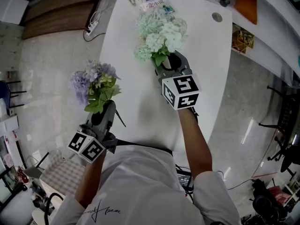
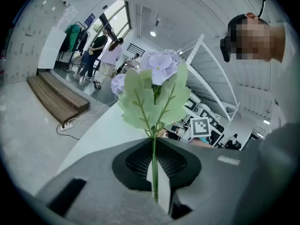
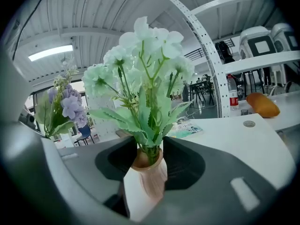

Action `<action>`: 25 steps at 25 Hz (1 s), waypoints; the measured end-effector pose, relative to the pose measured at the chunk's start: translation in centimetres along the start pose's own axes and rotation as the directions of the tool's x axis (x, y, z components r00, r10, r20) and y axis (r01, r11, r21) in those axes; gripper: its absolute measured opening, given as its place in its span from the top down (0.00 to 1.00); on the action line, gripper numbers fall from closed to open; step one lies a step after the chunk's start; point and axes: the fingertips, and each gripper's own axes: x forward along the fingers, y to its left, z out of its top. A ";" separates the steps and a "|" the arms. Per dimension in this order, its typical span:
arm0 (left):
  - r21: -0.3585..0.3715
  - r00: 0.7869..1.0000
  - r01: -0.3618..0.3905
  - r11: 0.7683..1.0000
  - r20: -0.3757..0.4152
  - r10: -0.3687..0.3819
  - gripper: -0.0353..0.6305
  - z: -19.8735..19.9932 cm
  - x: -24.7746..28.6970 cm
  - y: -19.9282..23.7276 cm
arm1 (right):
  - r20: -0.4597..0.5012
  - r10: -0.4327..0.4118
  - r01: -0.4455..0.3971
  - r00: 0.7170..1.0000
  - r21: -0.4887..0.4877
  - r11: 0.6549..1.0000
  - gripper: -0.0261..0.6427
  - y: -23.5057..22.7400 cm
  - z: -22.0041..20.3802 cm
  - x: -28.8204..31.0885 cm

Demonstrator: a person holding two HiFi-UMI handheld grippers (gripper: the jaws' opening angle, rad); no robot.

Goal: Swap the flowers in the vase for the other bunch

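A purple flower bunch (image 1: 93,81) with green leaves stands upright off the table's left edge. My left gripper (image 1: 107,108) is shut on its thin green stem (image 2: 154,158), and the blooms (image 2: 161,67) rise above the jaws (image 2: 154,172). On the white table (image 1: 136,93), a white-green bunch (image 1: 161,34) sits in a pinkish ribbed vase (image 3: 145,182). My right gripper (image 3: 147,172) has a jaw on each side of the vase, and both pads touch its body. In the head view the flowers hide the vase in front of the right gripper (image 1: 169,62).
A printed booklet (image 1: 151,0) lies at the table's far end, near a round cable hole (image 1: 216,17). An orange object (image 3: 262,104) and a bottle (image 3: 233,97) stand on a side counter. A power strip (image 1: 91,28) lies on the floor by a wooden bench (image 1: 56,8).
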 end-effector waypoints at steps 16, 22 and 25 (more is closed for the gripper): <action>-0.010 1.000 -0.012 1.000 -0.004 0.012 0.92 -0.8 0.0 0.6 | 0.012 -0.036 0.036 0.999 -0.022 0.999 0.78 -1.4 0.1 -0.6; -0.021 1.000 -0.028 0.999 0.007 0.028 0.92 -0.8 -0.1 1.4 | 0.021 -0.044 0.044 0.999 -0.026 0.999 0.78 -1.8 0.6 -0.8; -0.015 1.000 -0.022 1.000 0.018 0.022 0.92 -0.6 -0.1 1.2 | 0.025 -0.048 0.048 0.999 -0.029 0.998 0.78 -1.9 0.7 -1.2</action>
